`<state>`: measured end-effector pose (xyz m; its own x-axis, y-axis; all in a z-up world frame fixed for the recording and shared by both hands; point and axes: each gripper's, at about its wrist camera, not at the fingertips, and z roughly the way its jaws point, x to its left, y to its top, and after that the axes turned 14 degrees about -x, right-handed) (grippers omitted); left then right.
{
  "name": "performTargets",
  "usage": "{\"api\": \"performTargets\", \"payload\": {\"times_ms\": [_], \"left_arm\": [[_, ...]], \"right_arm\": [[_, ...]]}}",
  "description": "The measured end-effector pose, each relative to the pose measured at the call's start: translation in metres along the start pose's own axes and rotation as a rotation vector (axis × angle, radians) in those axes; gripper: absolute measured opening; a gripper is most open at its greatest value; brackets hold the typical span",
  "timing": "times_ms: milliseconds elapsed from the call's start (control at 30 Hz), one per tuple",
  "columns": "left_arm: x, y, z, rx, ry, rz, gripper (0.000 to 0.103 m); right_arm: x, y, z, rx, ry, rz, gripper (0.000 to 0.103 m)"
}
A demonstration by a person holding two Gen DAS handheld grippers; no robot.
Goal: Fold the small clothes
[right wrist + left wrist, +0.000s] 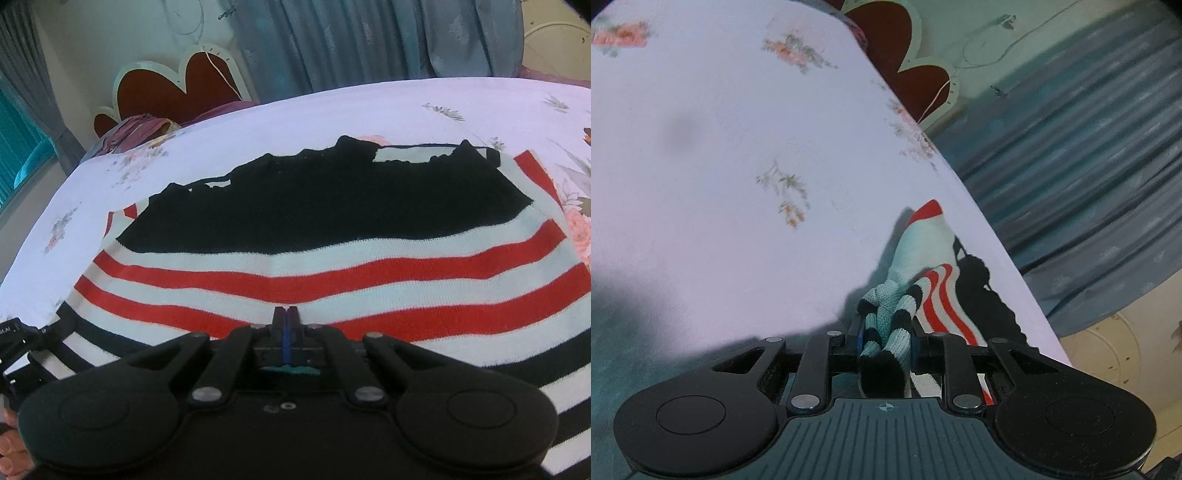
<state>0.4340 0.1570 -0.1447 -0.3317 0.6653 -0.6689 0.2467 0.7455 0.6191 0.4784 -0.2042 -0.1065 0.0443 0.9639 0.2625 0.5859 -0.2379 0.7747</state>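
Observation:
A small knit sweater (295,273) with red, white and black stripes and a black upper part (332,206) lies spread flat on the floral bed sheet (332,107). My right gripper (287,314) is shut, its tips low over the striped hem near the middle; I cannot tell if any cloth is pinched. In the left wrist view my left gripper (886,332) is shut on a bunched corner of the sweater (923,258), which trails away toward the bed's edge. That gripper also shows at the left edge of the right wrist view (14,332).
The pale floral sheet (720,147) stretches far to the left of the garment. A red heart-shaped headboard (192,81) and a purple pillow (136,129) stand at the bed's far end. Grey-blue curtains (369,37) hang behind. A hand (11,435) shows at bottom left.

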Motion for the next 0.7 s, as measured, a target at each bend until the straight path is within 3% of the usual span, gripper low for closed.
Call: {"api": "performTargets", "payload": {"times_ms": [267, 333, 500, 567, 600, 700], "left_arm": [[-0.052, 0.005, -0.026, -0.054, -0.046, 0.083, 0.021], [-0.072, 0.002, -0.032, -0.057, -0.064, 0.125, 0.021], [-0.136, -0.020, -0.040, -0.041, -0.117, 0.264, 0.021], [-0.164, -0.034, -0.042, -0.027, -0.165, 0.305, 0.012], [-0.178, -0.043, -0.043, -0.010, -0.199, 0.320, 0.000], [-0.227, -0.079, -0.043, 0.038, -0.283, 0.403, 0.000]], "right_arm": [[-0.016, 0.010, 0.006, 0.027, 0.080, 0.030, 0.001], [-0.029, 0.018, -0.012, -0.038, 0.090, 0.080, 0.012], [-0.091, 0.033, -0.060, -0.162, 0.054, 0.199, 0.011], [-0.116, 0.037, -0.076, -0.189, 0.036, 0.232, 0.011], [-0.129, 0.039, -0.084, -0.206, 0.021, 0.245, 0.011], [-0.165, 0.044, -0.107, -0.245, -0.014, 0.288, 0.011]]}}
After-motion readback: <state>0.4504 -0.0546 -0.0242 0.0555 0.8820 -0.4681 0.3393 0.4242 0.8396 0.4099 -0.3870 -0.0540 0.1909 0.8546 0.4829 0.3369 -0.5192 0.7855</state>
